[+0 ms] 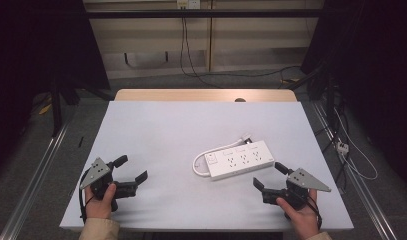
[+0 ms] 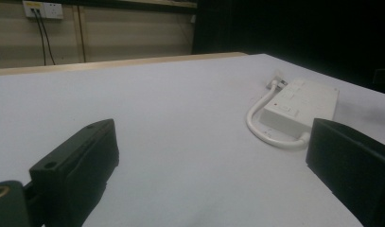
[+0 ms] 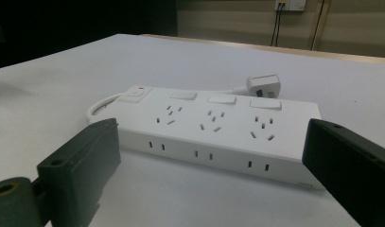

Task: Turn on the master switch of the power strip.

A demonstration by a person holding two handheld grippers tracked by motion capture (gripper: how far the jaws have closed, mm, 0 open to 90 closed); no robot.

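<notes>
The right gripper (image 1: 269,176) sits low at the near right of the table, held in the person's right hand (image 1: 300,212), its two black jaws spread wide with nothing between them. They point toward the white power strip (image 1: 239,159), which lies just ahead of them on the table, close but not touching. In the right gripper view the strip lies across the gap between the jaws, its long side wall with slot pairs facing the camera, three socket groups on top, each with a flat switch behind it, and one larger switch with a small red mark at the left end. The strip's short white cord (image 1: 198,161) loops out from that end and runs round behind it to the plug (image 3: 263,84), which rests on the table just beyond the far edge. Farther out, the left gripper (image 1: 133,169) rests at the near left in the left hand (image 1: 102,200), jaws likewise spread and empty — well apart from the strip, which shows in the left gripper view off beyond its right-hand jaw. Everything lies on the pale sheet covering the table (image 1: 156,130), whose wooden far edge shows beyond — behind it, a wall with cables hanging down.
</notes>
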